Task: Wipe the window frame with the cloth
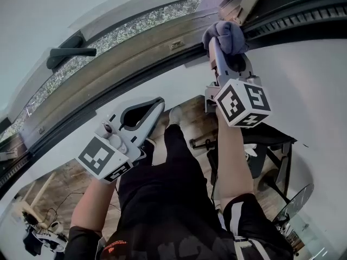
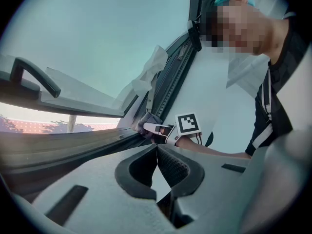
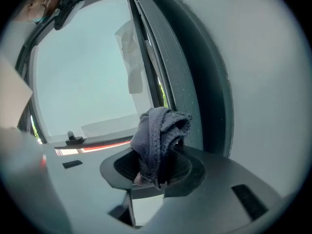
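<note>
Hanging low in the head view, beside the person's dark trousers (image 1: 173, 188), the left gripper (image 1: 158, 103) carries nothing: its own view shows the two jaws brought together, tip against tip, with only air around them. Its marker cube (image 1: 103, 158) sits close to the person's bare forearm. It is well apart from the window frame (image 1: 135, 64), pointing up toward it

Higher and farther out, the right arm reaches straight up, and the right gripper (image 1: 219, 50) is clamped on the cloth (image 1: 225, 34). In the right gripper view the grey-blue knitted cloth (image 3: 158, 130) is bunched between the jaws, with a thick fold standing up above the tips and a short end hanging down inside the jaw opening. The bundle lies against the frame at the corner where the lower rail meets the dark ribbed upright track (image 3: 195, 82); the left gripper view shows the cloth (image 2: 146, 125) pressed into that same corner, with the right gripper (image 2: 158, 129) just behind it

Beyond the cloth, the brownish lower rail runs off to the left along the glass. A dark window handle (image 1: 68, 53) stands on the sash, well apart from both grippers. Farther up the pane, a pale crumpled strip (image 3: 129, 52) lies beside the upright track, and past the glass there is only flat, bright sky
</note>
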